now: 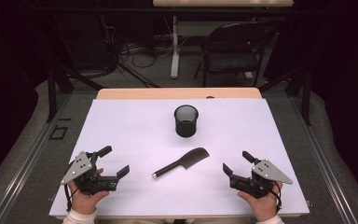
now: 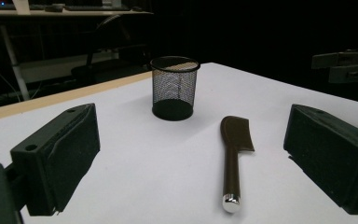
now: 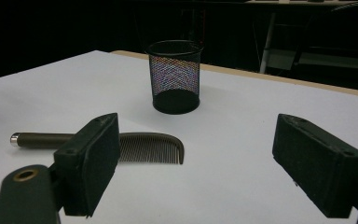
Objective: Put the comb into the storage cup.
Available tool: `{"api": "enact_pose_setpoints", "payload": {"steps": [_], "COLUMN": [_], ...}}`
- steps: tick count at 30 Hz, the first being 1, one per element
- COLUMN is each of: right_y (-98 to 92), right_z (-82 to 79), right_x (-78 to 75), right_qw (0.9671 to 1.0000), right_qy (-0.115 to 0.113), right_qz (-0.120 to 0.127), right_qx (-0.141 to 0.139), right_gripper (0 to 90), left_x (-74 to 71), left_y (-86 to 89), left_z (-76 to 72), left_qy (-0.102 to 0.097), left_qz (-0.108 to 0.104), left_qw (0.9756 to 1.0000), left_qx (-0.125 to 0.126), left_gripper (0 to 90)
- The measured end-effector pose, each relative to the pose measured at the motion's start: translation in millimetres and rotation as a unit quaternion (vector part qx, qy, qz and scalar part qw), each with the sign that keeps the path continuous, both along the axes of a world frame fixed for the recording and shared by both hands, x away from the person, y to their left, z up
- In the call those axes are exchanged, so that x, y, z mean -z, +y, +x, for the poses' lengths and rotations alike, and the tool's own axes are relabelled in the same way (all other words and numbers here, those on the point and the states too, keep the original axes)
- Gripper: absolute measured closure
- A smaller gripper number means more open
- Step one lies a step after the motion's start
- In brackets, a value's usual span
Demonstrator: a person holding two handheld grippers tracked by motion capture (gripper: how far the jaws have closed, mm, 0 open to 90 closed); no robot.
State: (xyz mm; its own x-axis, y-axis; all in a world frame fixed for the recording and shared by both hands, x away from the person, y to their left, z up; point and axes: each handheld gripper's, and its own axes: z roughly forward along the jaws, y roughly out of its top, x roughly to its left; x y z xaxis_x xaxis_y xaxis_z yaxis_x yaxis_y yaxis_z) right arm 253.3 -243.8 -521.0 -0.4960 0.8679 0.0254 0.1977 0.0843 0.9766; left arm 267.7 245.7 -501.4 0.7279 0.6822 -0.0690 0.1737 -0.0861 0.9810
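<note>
A dark comb (image 1: 182, 162) with a silver-tipped handle lies flat on the white table (image 1: 135, 126), handle toward the front left. Behind it stands an upright black mesh cup (image 1: 186, 121), with nothing seen in it. My left gripper (image 1: 114, 161) rests at the front left, jaws open and empty. At the front right, my right gripper (image 1: 238, 162) is open too, nothing between its jaws. From the left gripper view the comb (image 2: 233, 154) lies ahead between the jaws, the cup (image 2: 174, 87) beyond. The right gripper view has the comb (image 3: 135, 144) partly behind its left jaw and the cup (image 3: 175, 83) farther off.
A wooden strip (image 1: 177, 93) edges the table's far side. Beyond it stand a folding chair (image 1: 235, 46) and a desk leg with cables on the floor. The right gripper (image 2: 347, 65) appears at the right edge of the left gripper view.
</note>
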Motion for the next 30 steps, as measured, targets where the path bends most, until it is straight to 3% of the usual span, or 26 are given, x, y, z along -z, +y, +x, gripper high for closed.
{"api": "enact_pose_setpoints", "payload": {"steps": [5,10,20,30], "right_y": [-1.1,-2.1,-2.0,0.0], "right_z": [-0.1,-1.5,-5.5,-3.6], "right_x": [1.5,0.5,1.3,2.8], "right_qw": [1.0000,1.0000,0.9999,0.9999], "right_qy": [0.004,0.003,0.005,0.010], "right_qz": [-0.006,0.004,-0.008,-0.013], "right_qx": [-0.001,0.002,0.008,0.004], "right_gripper": [15.0,15.0,15.1,15.2], "left_x": [-1.6,-2.0,-3.1,-0.9], "left_y": [0.1,-1.5,-13.8,-19.4], "left_z": [4.2,7.5,6.8,10.3], "left_qy": [0.006,0.023,0.037,0.058], "left_qz": [-0.006,0.002,0.040,0.052], "left_qw": [1.0000,0.9997,0.9983,0.9962], "left_qx": [-0.004,-0.007,0.020,0.039], "left_gripper": [3.9,3.9,3.9,3.9]}}
